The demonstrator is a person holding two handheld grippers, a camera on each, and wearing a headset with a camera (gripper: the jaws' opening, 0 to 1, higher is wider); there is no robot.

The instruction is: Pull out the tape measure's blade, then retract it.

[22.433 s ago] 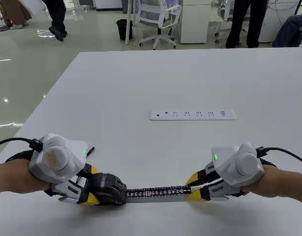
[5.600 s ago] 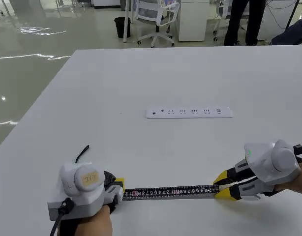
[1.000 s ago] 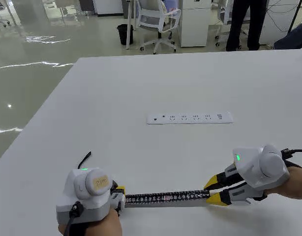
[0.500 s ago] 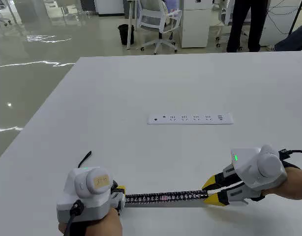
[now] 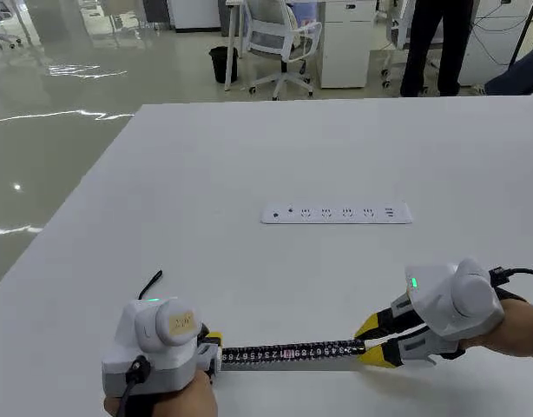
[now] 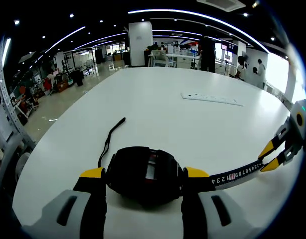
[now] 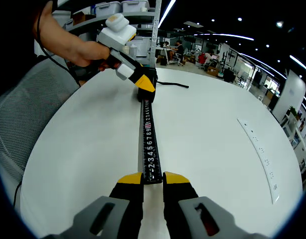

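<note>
Two handheld grippers hold a tape measure's blade stretched along a white table.

The left gripper (image 6: 144, 173) is clamped around the black tape measure case (image 6: 143, 164), which appears to rest on the table (image 5: 336, 148) close to the person. The right gripper (image 7: 153, 178) pinches the tip of the blade (image 5: 292, 353), which lies straight and flat between them. With the blade out, retracting looks like the step left. It is best to keep the case clamped, guide the right gripper straight toward the case's mouth, and let the blade in slowly rather than snapping. The table's near edge runs close beside the blade. Ahead is broad bare top, with a power strip (image 5: 336, 214) well apart and a black strap (image 6: 109, 139) near the case.
</note>
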